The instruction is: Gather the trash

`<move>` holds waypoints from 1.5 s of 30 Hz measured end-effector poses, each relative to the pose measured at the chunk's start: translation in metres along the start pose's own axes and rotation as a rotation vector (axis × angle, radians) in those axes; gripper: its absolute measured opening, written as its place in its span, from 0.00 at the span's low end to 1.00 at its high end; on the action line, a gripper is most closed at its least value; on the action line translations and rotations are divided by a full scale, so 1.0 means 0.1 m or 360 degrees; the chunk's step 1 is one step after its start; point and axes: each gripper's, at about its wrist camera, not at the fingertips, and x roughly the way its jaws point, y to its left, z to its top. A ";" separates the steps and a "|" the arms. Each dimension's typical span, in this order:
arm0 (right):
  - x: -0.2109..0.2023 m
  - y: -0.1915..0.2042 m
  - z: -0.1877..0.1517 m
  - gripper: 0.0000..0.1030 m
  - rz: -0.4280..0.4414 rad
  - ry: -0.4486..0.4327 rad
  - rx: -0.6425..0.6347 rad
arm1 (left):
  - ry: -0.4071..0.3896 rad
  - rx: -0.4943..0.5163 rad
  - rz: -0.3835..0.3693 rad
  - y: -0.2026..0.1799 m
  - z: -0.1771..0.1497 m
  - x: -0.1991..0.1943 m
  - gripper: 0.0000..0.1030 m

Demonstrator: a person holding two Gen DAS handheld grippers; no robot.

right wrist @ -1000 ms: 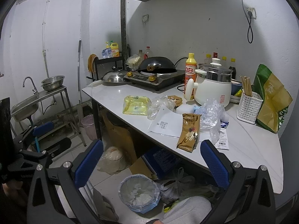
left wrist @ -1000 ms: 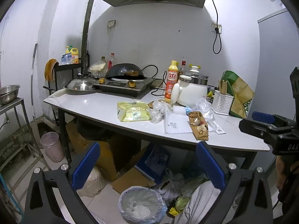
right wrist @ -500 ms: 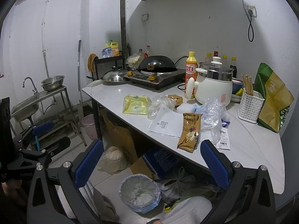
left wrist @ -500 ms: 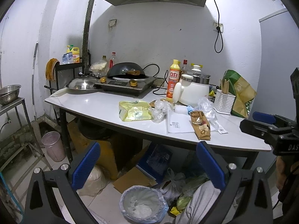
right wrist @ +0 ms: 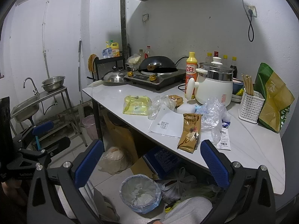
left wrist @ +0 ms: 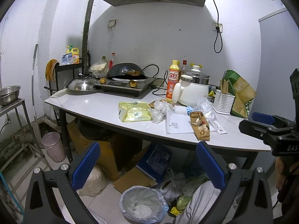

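Left gripper (left wrist: 147, 165) and right gripper (right wrist: 152, 162), jaws spread and empty, held clear of the white table (right wrist: 248, 155). Brown snack wrapper (right wrist: 190, 132) lies at the table's front edge, overlapping a white sheet (right wrist: 164, 124); yellow packet (right wrist: 137, 105) lies leftward. Lined bin (right wrist: 140, 193) stands on open floor below. Right gripper body (left wrist: 286, 146) reads "DAS".

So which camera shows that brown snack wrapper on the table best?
The right wrist view: the brown snack wrapper lies nearer the camera and its whole length shows. In the left wrist view the wrapper looks smaller and more foreshortened.
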 end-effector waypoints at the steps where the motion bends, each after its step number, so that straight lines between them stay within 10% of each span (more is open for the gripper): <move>1: 0.00 0.00 0.00 1.00 0.0002 0.0002 0.0004 | 0.0000 0.0001 0.0000 0.00 0.00 0.00 0.99; 45: 0.15 -0.14 0.04 1.00 -0.0016 0.0041 0.0045 | 0.0059 -0.0039 -0.0032 0.09 0.10 0.15 0.99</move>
